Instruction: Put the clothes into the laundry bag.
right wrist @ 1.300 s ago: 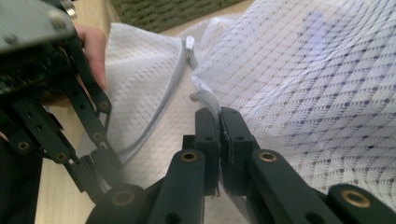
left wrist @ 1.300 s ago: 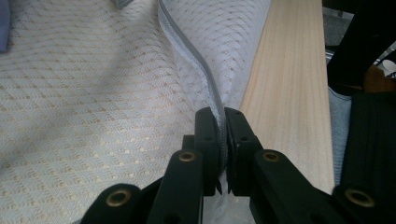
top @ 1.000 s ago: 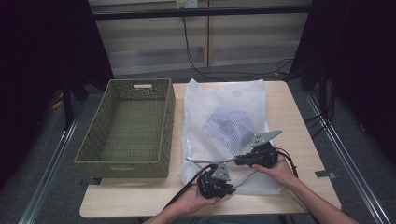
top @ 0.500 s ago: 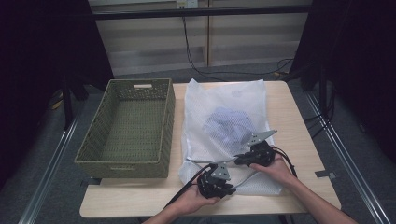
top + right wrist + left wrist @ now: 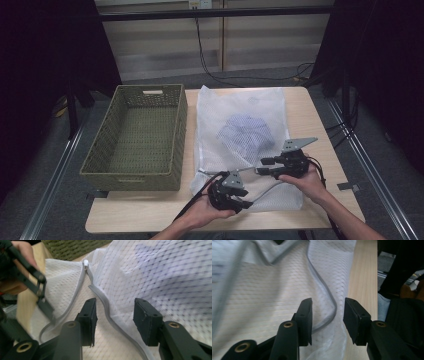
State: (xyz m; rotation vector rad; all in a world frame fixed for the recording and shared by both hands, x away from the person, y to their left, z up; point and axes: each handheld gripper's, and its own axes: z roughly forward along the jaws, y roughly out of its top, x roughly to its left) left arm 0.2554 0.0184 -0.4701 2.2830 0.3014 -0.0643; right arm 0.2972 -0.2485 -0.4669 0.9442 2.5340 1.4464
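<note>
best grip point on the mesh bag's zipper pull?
Take the small white zipper pull at the end of the grey zipper tape. It juts off the mesh laundry bag, so the right gripper probably should pinch across it from the open-mouth side.

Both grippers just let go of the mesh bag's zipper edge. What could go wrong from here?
Both jaws have just been opening, nothing pinched. The mesh bag's zipper edge lies wavy and open, so a regrab may catch loose mesh instead. The left gripper sits near the table edge; dragging could pull the bag off it.
</note>
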